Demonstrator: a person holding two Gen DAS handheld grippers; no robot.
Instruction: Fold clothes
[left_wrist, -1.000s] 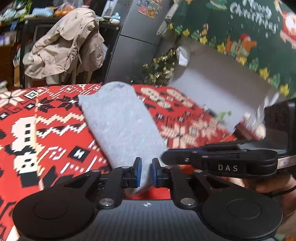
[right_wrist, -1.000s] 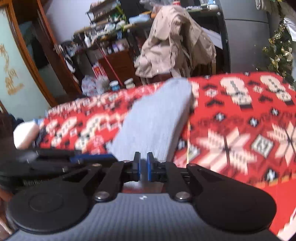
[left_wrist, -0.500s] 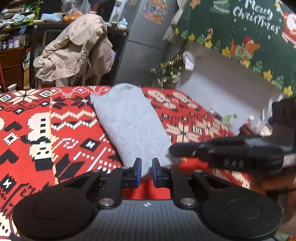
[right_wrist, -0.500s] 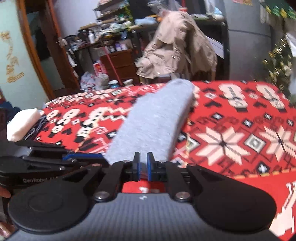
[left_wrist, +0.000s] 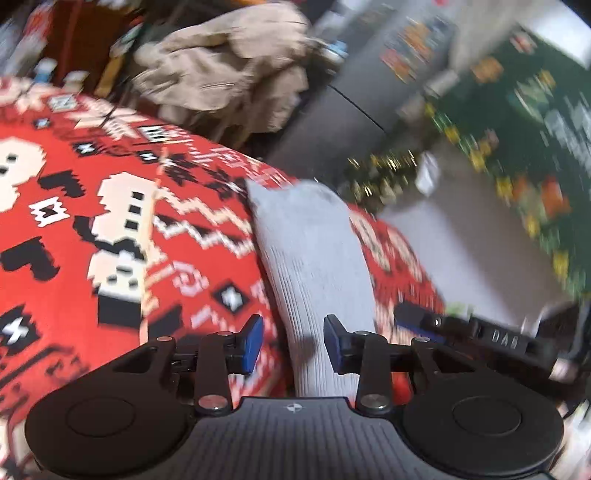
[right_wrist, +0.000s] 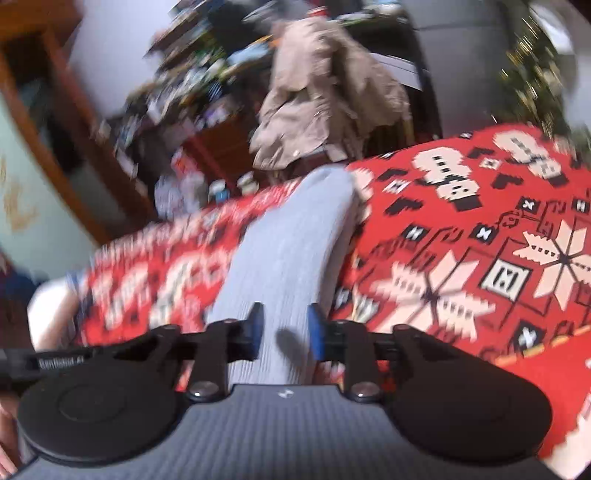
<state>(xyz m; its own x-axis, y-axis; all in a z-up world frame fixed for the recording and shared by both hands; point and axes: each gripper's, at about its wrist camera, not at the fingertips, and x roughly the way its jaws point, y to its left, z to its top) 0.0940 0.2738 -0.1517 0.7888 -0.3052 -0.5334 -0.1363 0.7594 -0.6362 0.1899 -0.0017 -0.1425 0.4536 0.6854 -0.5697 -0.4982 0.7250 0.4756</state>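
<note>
A long grey ribbed garment lies folded into a narrow strip on the red patterned cloth. Its near end runs between the fingers of my left gripper, which is open with the cloth loose in the gap. In the right wrist view the same grey garment stretches away from my right gripper, also open around its near end. The right gripper's body shows at the right of the left wrist view. Both views are blurred by motion.
A beige coat hangs over a chair behind the table, also seen as the beige coat in the right view. Cluttered shelves stand at the back left, a green Christmas cloth and tinsel at the right.
Both grippers were shut on the garment's near end and have now opened, letting it go. Both cameras have tilted and moved, blurring the views.
</note>
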